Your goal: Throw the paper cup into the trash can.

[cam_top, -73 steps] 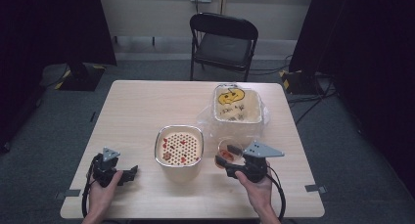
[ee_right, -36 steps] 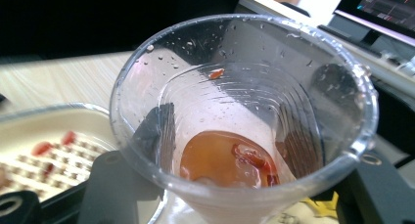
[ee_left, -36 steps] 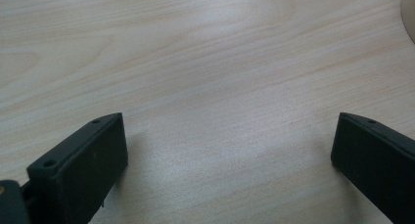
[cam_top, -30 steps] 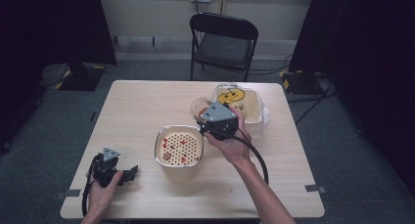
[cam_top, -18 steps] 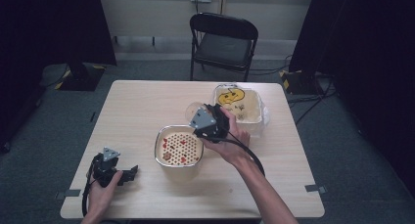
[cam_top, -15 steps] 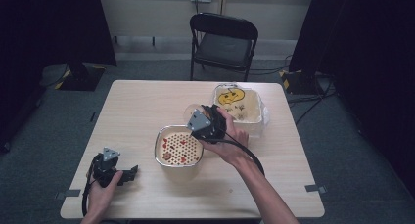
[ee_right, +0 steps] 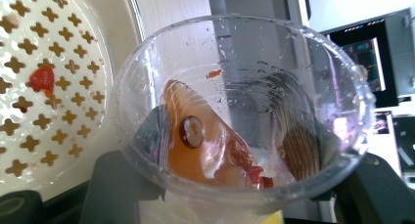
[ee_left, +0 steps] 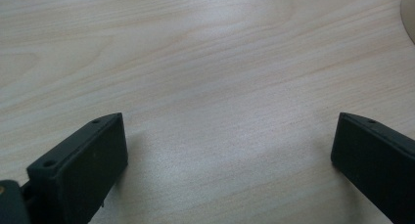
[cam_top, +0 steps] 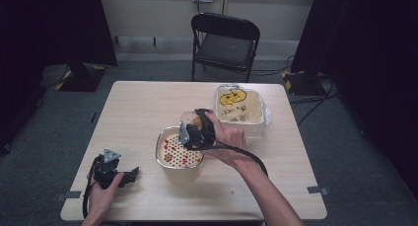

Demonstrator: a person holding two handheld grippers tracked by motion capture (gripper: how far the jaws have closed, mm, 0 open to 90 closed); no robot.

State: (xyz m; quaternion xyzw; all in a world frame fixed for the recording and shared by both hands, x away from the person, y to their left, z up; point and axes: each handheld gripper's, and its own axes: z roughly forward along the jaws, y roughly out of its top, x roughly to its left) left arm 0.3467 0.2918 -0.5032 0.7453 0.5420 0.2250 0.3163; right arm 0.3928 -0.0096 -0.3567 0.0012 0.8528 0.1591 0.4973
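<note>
The right gripper [cam_top: 193,133] is clamped on a clear plastic cup [ee_right: 240,111], one jaw on each side of the cup wall, and it's holding it tipped over on its side above the far right rim of the strainer bowl [cam_top: 178,149]. The left gripper [cam_top: 114,172] sits low at the near left of the table with its jaws wide apart and nothing but bare wood between them.

The table [cam_top: 143,107] is light wood, standing on a grey floor with a black folding chair [cam_top: 224,41] behind it and dark curtains on both sides. At the far right of the table is a white tub [cam_top: 240,110] with a yellow face drawn on it, sitting in what looks like a clear bag, though it's hard to be sure from up there.

The cup is wet inside, with brownish-orange liquid pooled along its lower side, a few red bits and one small dark round thing floating in it. The bowl has a white insert punched with cross-shaped holes [ee_right: 46,72], and a few red scraps lie on it.
</note>
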